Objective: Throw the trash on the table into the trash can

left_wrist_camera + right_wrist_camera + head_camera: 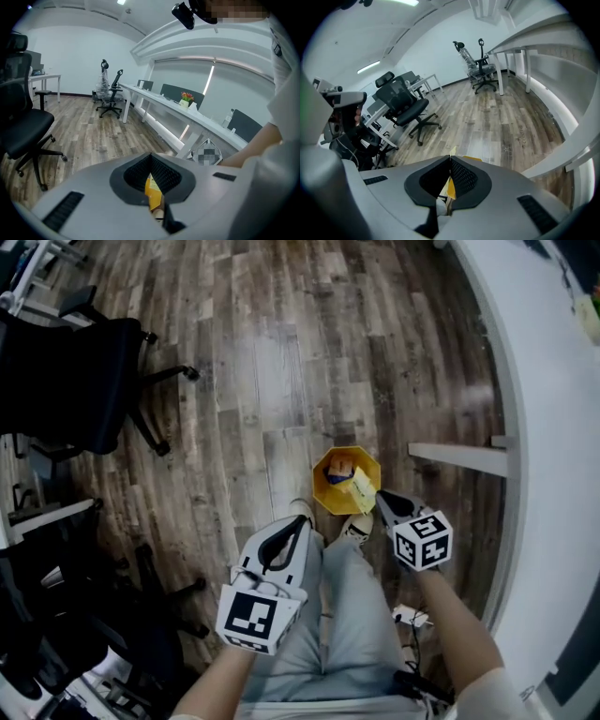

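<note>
Fingers of the right gripper (380,495): pressed together, pinching a thin pale-yellow wrapper (362,487). Its corner pokes out past the tips in the right gripper view (452,152).
Fingers of the left gripper (301,522): tips together with nothing pinched. The yellow seen through their gap is judged to be the can beyond.
Trash location: the wrapper hangs at the near right rim of the yellow trash can (319,482), partly over the opening.
Can location: on the wood floor (262,381), just ahead of the person's shoes (356,526) and beside the white worktop (553,427).
Step in hand: release of the wrapper into the can.
Procedure: bring the wrapper fully over the opening and clear of the rim, then spread the fingers wide.
Caution: light film may cling to a pad or drift, so release low over the can.
Left gripper: hold it clear of the can mouth.
</note>
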Motion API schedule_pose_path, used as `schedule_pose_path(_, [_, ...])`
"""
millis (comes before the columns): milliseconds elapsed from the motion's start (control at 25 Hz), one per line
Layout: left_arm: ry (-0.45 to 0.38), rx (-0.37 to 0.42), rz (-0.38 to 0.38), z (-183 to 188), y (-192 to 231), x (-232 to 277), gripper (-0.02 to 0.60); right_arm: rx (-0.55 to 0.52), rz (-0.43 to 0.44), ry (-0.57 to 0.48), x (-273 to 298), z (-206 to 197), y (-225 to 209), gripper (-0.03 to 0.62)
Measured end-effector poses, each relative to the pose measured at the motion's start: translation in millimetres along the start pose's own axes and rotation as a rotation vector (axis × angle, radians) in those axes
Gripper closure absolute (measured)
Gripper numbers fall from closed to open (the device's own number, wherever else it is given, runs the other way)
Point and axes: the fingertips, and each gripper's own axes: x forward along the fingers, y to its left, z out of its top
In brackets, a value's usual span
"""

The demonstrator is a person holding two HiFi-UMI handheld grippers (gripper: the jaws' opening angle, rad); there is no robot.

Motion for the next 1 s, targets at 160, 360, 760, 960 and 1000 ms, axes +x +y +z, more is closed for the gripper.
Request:
schedule_pose_path(160, [0.0, -0.005, 0.004, -23, 14, 12, 0.58, -0.035, -0.019, 0.066, 42, -34, -13, 0.562])
schedule_pose_path(360, [0.012, 0.002, 0.014, -51, 34, 29, 0.58, -0.083, -0.019, 0.127, 85, -66, -23, 0.562])
schedule_pose_path(760, [0.028, -0.013, 0.022, -89, 49, 50, 0.58, -0.056, -0.017, 0.162, 139, -104, -46, 0.562])
schedule_pose_path(960, [0.031, -0.012, 0.022, -96, 52, 53, 0.58, -0.082, -0.022, 0.176, 151, -113, -53, 0.433])
schedule_pose_path(1000, [0.031, -0.013, 0.022, -97, 52, 54, 0.58, -0.076, -0.028, 0.179, 152, -115, -54, 0.401])
